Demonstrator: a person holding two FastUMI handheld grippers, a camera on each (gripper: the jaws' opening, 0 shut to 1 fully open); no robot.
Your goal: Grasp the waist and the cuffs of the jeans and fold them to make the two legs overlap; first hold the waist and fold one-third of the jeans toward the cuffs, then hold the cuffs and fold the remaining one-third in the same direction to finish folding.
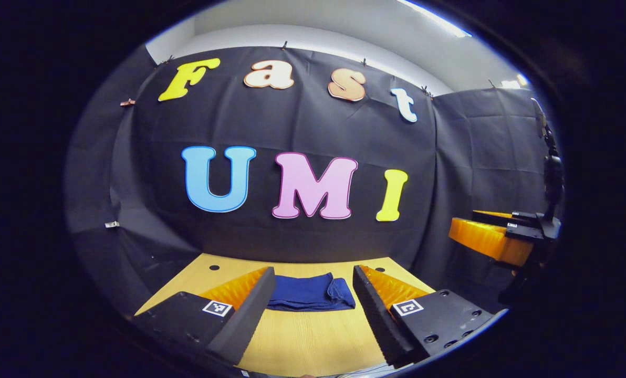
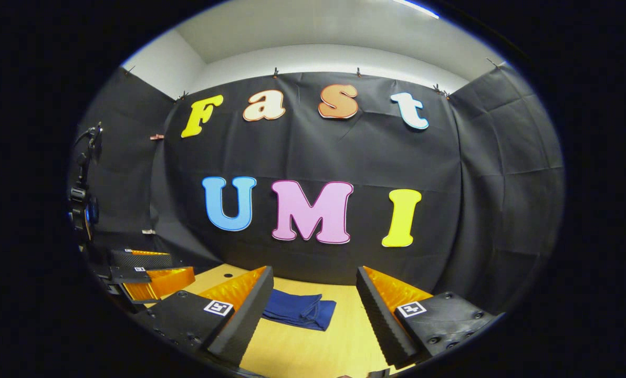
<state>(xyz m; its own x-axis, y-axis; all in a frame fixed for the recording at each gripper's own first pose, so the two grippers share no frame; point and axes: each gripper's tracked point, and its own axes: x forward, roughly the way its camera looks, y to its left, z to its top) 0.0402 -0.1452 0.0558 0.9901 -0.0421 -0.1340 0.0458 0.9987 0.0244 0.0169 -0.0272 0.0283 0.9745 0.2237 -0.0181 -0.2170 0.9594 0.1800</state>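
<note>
In the left gripper view, the left gripper [image 1: 313, 310], a two-finger tool with black foam-padded fingers backed by orange ribbed plastic, is seen with its fingers spread wide apart and nothing held between them. Each finger carries a small square black-and-white marker on its black base. Through the gap between the fingers, the dark blue denim jeans [image 1: 311, 292] are seen lying on the light wooden table [image 1: 302, 341], folded into a compact, roughly rectangular bundle with a rounded fold at its right end. The bundle lies flat near the far edge of the table, close to the black cloth wall [image 1: 292, 131]. At the right edge of this view, the right gripper [image 1: 494, 231] is seen held in the air, apart from the jeans.

In the right gripper view, the right gripper [image 2: 315, 312] is likewise seen with its black and orange fingers spread wide and nothing pinched. The folded jeans [image 2: 300, 310] lie beyond the fingers, nearer the left finger, untouched on the table [image 2: 339, 341]. The left gripper [image 2: 153, 275] is seen at the left edge, raised beside the table.
</note>
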